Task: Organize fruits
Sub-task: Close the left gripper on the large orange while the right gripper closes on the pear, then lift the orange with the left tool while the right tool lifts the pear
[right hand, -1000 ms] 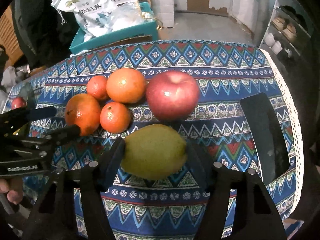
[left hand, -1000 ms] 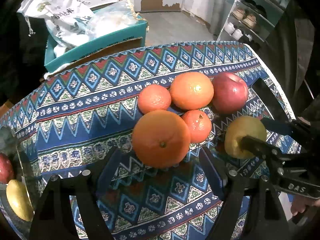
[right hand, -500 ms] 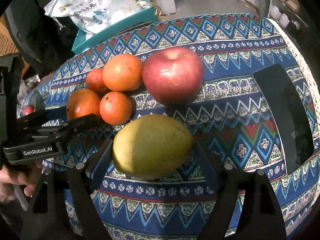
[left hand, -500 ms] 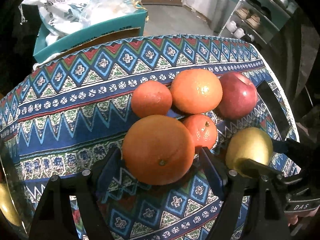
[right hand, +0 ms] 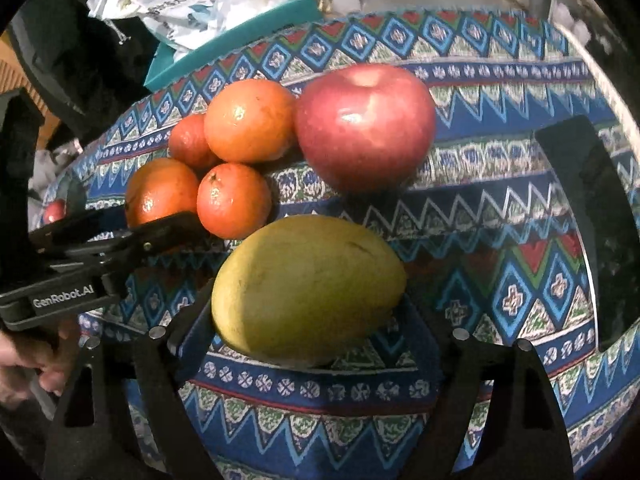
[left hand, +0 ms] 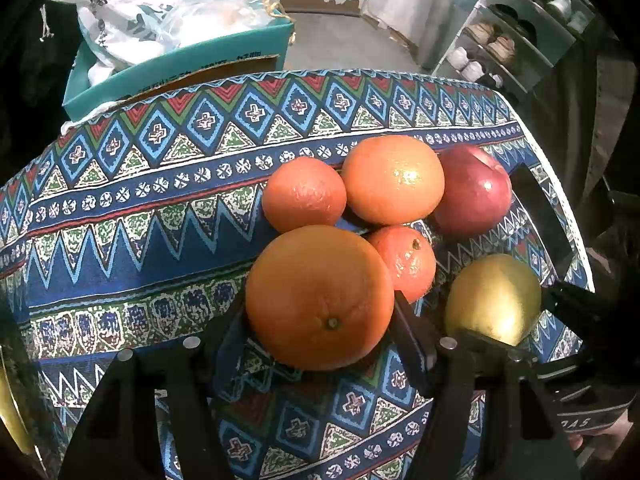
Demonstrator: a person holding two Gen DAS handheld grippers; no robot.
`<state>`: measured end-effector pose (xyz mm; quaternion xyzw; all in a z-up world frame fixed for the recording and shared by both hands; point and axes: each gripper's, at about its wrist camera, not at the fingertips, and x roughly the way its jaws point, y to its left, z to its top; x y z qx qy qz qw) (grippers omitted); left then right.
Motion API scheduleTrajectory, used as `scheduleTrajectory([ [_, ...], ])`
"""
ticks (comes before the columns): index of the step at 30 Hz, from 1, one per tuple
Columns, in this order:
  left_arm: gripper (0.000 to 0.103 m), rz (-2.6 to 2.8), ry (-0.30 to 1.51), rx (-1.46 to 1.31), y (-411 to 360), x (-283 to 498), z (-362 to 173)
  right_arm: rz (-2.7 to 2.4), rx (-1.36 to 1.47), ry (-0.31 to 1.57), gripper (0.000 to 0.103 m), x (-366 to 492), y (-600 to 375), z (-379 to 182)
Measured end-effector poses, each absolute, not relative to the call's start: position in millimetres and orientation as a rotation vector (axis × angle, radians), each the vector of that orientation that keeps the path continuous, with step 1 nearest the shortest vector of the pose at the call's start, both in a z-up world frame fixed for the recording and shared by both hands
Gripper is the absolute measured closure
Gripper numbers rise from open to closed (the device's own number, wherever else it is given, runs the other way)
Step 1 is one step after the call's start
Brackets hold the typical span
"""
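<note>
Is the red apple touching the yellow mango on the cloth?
Apart. The right wrist view shows a strip of patterned cloth between the red apple and the yellow mango.

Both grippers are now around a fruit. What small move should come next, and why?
Probably close both. The big orange sits between the left gripper fingers, the mango between the right gripper fingers; both look open, fruit resting on the cloth.
</note>
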<state>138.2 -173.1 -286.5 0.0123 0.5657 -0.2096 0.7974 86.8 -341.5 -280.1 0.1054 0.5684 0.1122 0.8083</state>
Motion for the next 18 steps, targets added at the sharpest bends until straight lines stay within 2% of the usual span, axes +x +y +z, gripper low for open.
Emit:
scheduleTrajectory([
  [18, 0.035, -0.428, 1.158, 0.006, -148.5, 109.7, -260.4, 0.136, 0.063, 1.116, 0.020, 73.7, -329.1, -259.1],
])
